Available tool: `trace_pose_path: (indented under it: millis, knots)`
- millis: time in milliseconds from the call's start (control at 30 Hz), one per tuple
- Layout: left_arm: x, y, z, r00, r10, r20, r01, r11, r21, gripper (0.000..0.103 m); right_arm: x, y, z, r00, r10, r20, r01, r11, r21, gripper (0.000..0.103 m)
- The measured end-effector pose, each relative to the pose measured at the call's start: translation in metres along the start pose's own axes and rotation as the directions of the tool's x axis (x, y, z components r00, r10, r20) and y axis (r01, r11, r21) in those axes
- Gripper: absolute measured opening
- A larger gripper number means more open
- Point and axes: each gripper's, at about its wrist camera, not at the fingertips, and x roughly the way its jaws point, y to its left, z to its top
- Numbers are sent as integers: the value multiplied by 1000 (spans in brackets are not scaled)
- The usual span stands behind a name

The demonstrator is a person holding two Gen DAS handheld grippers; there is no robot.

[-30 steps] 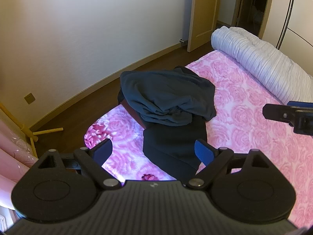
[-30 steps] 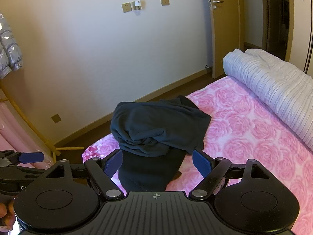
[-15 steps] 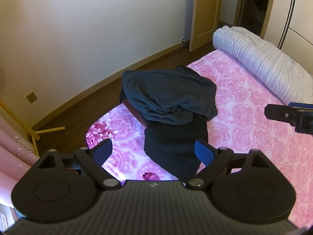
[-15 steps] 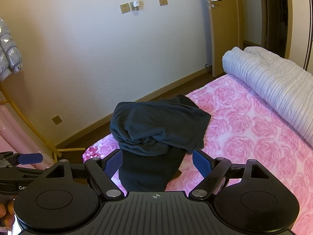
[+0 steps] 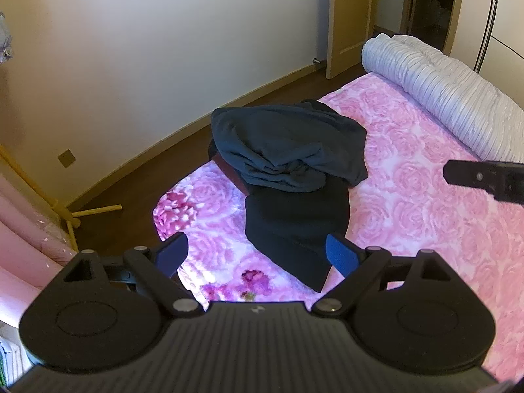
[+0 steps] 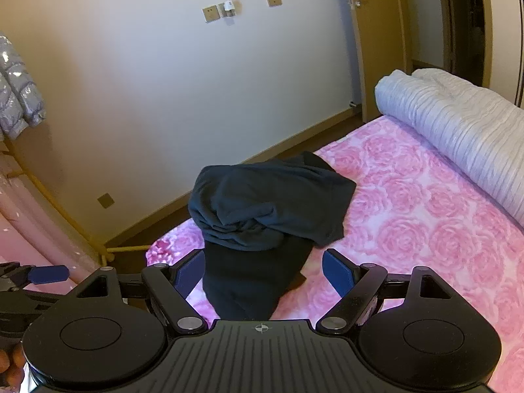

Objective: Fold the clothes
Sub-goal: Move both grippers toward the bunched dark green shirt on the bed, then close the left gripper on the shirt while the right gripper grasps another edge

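Pink rose-patterned bed cover spans the bed, with a rolled white quilt along its far side. Near the bed's corner lies a crumpled dark garment heaped over a black garment, both flat on the cover. Left tongs and right tongs hover above the black garment, each spread wide and gripping nothing.

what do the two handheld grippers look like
Both match: the left gripper and right gripper have a black ribbed body, two round black discs, angled black linkage arms with silver pivot pins, blue finger pads, and a small white crosshair mark.
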Motion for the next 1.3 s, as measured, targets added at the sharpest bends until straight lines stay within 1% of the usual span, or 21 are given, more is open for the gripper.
trace_pose_path:
  millis: [167, 300, 467, 600, 667, 800, 900, 1133, 1167, 1233, 1267, 1300]
  knots:
    - [8, 0, 1, 1000, 0, -19, 1, 1000, 14, 89, 5, -4, -1, 1000, 5, -4, -5, 1000, 16, 82]
    - [27, 7, 11, 999, -32, -23, 32, 999, 18, 89, 30, -6, 6, 999, -23, -28, 23, 1000, 9, 82]
    - [76, 20, 32, 997, -66, -44, 69, 996, 64, 89, 67, -9, 17, 996, -66, -63, 65, 998, -7, 82]
    - [124, 31, 55, 991, -115, -72, 122, 987, 105, 89, 96, -11, 26, 991, -100, -90, 98, 995, -21, 82]
    - [146, 35, 66, 989, -121, -86, 133, 980, 145, 89, 116, -12, 33, 987, -115, -110, 112, 993, -31, 82]
    - [190, 42, 89, 984, -133, -116, 156, 962, 223, 87, 161, -15, 46, 977, -139, -160, 134, 990, -41, 82]
    - [221, 48, 105, 981, -138, -133, 171, 943, 284, 87, 192, -17, 54, 968, -153, -198, 145, 988, -51, 82]
    - [265, 65, 123, 978, -140, -154, 187, 918, 350, 87, 243, -18, 61, 946, -179, -271, 161, 983, -87, 82]
    - [271, 67, 124, 977, -142, -158, 192, 911, 365, 87, 248, -17, 62, 944, -181, -277, 162, 983, -90, 82]
    - [280, 68, 124, 977, -142, -160, 198, 887, 418, 87, 257, -17, 63, 939, -184, -290, 161, 982, -101, 82]
    - [285, 68, 123, 978, -132, -159, 190, 875, 445, 87, 262, -17, 64, 936, -185, -298, 160, 981, -108, 82]
    - [289, 68, 122, 977, -138, -160, 199, 857, 476, 87, 266, -17, 64, 934, -187, -306, 159, 981, -115, 82]
